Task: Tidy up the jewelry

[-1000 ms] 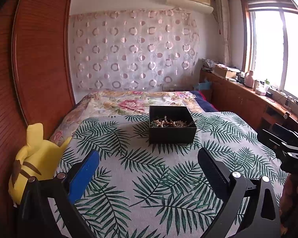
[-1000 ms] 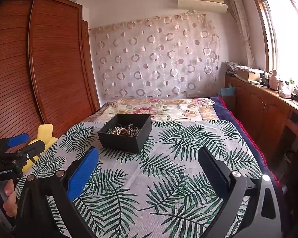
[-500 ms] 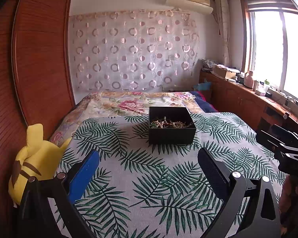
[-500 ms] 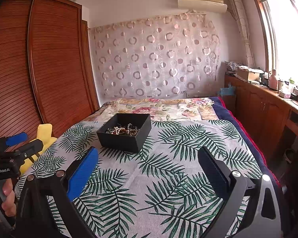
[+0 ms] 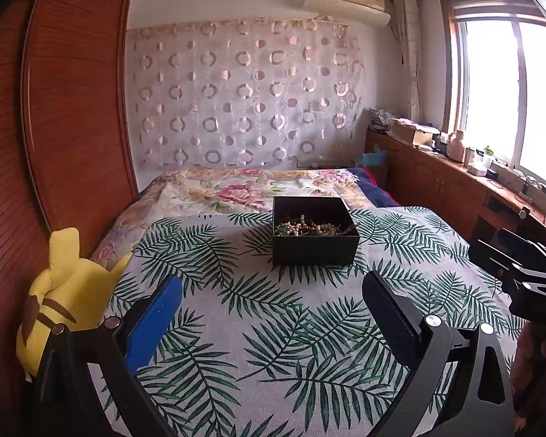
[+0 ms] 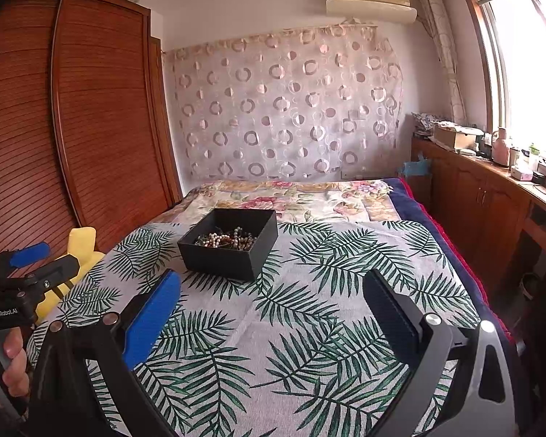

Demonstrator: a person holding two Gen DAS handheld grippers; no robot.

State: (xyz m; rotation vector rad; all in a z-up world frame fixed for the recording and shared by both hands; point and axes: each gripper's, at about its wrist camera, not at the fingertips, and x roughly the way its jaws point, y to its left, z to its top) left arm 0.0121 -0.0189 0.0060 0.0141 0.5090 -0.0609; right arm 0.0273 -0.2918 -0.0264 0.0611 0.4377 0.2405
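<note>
I hold the left gripper (image 5: 271, 300) with its fingers (image 5: 156, 318) spread wide and empty above the palm-leaf printed bedspread (image 5: 273, 327), and the right gripper (image 6: 271, 300) is just as wide open with nothing between its fingers (image 6: 153, 317). Ahead of both, well apart from the fingertips, the open black square box (image 5: 315, 245) sits on the bed with a tangle of pearl and dark bead jewelry (image 5: 309, 226) inside. A yellow plush toy (image 5: 63, 291) lies at the bed's left edge against the brown slatted wooden wardrobe (image 5: 54, 109).
</note>
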